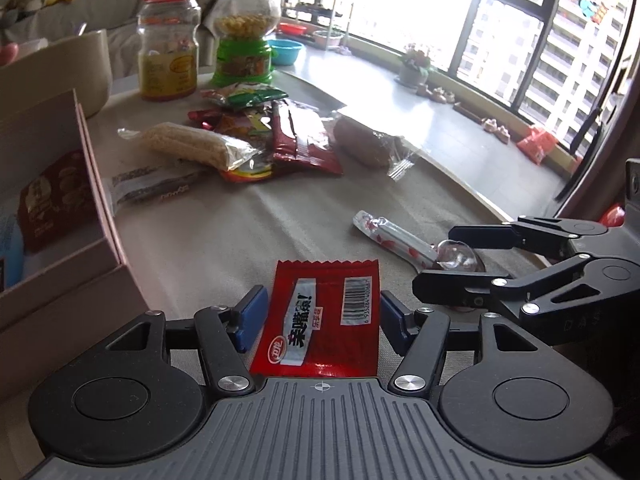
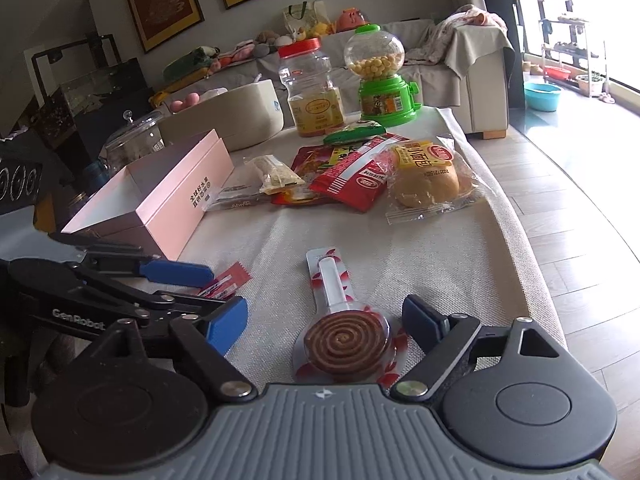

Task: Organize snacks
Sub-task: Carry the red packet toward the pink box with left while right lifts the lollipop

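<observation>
My left gripper [image 1: 320, 318] is open, its blue pads on either side of a small red snack packet [image 1: 320, 320] lying flat on the cloth. That packet pokes out between the left gripper's fingers in the right wrist view [image 2: 228, 282]. My right gripper [image 2: 326, 330] is open around a spiral lollipop in a clear wrapper [image 2: 346, 344], which also shows in the left wrist view [image 1: 404, 242]. The open pink box [image 2: 176, 196] stands at the left; a packet lies inside it [image 1: 48, 200]. A pile of snack packets [image 2: 352, 172] and a bagged bun [image 2: 428, 184] lie farther back.
A red-lidded jar [image 2: 312, 88], a green candy dispenser [image 2: 378, 76] and a beige tub [image 2: 236, 116] stand at the table's far end. The table's edge [image 2: 520, 248] runs along the right, with wooden floor beyond. A sofa stands behind.
</observation>
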### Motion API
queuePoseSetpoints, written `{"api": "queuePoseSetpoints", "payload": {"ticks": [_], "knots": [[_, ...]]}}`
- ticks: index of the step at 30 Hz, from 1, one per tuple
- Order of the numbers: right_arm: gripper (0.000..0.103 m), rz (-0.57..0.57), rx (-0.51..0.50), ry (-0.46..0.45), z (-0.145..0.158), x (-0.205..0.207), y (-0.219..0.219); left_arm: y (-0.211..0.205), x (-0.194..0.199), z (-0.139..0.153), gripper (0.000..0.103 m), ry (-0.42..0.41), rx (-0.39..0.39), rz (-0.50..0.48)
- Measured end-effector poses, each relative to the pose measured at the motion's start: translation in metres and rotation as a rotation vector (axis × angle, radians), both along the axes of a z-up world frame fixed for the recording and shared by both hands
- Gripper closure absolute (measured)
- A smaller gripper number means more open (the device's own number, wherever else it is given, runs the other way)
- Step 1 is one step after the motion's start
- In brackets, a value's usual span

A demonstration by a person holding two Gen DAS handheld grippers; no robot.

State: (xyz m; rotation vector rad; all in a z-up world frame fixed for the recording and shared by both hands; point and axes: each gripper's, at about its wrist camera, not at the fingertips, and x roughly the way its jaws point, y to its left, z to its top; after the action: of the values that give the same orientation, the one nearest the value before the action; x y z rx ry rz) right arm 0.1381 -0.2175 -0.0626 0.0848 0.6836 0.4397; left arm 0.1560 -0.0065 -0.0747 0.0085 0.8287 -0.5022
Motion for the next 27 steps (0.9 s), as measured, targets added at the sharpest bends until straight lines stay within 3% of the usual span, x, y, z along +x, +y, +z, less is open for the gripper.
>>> {"api": "queuePoseSetpoints", "payload": {"ticks": [7,15,21,27], "knots": [[0.018,-0.001,0.014,0.003,0.000,0.000,-0.002,0.003,-0.012,0.000,0.037,-0.005,-0.020,0.004],[0.013,0.016,0.011,0.005,0.000,0.001,-0.001,-0.014,-0.033,0.000,0.037,-0.042,0.167,-0.110],[0.001,0.075,0.012,0.021,0.000,0.003,0.000,-0.009,-0.036,0.002,0.037,-0.009,0.171,-0.109],[0.000,0.092,0.050,0.045,0.000,0.006,-0.004,-0.012,-0.038,0.000,0.040,-0.053,0.168,-0.054]]}}
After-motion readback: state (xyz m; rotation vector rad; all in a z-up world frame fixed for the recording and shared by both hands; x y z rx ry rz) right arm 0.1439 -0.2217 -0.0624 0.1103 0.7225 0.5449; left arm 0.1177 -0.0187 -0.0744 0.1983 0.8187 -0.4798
